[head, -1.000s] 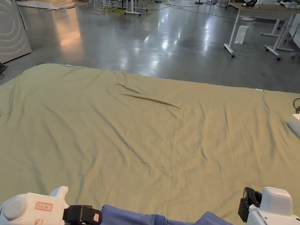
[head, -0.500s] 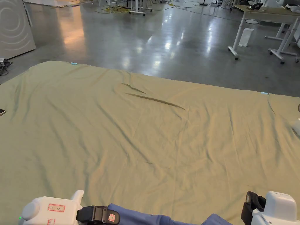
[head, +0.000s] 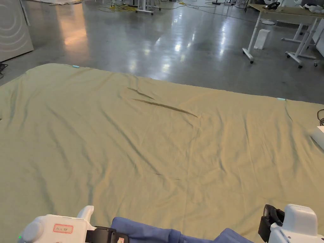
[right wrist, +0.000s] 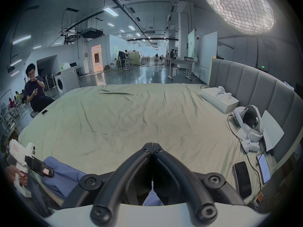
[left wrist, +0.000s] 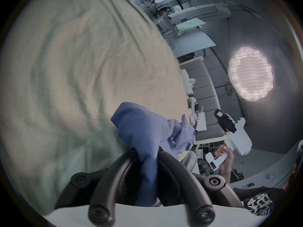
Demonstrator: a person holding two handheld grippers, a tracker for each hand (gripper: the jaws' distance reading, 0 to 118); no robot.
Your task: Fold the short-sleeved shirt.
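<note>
Shirt: the blue short-sleeved cotton shirt (head: 148,233) lies bunched at the near edge of the bed, at 6 o'clock in the head view, between the two tools; part of it hangs off the edge toward the person.
Left tool: the white-bodied left tool with black jaws (left wrist: 146,152) is clamped on a fold of the blue fabric, which rises between both jaws in the left gripper view; in the head view its white body sits at 7 o'clock, touching the shirt.
Right tool: the right tool (right wrist: 152,146) has its black jaw tips pressed together; a strip of blue cloth shows low between the jaw arms, but whether the jaws pinch it cannot be told. In the head view its white body is at 5 o'clock, beside the shirt.
Bed: the wide bed covered with a wrinkled olive-green sheet (head: 164,142) spreads from 9 to 3 o'clock, with one dark crease near 12 o'clock.
Headboard side: a grey padded headboard (right wrist: 255,89) stands at 3 o'clock in the right gripper view, with a white headset (right wrist: 247,124), a long white box (right wrist: 219,102) and a dark phone (right wrist: 242,179) lying on the sheet near it.
Room: a glossy grey floor (head: 164,41) lies beyond the bed; a seated person (right wrist: 35,93) is at 9 o'clock in the right gripper view.
</note>
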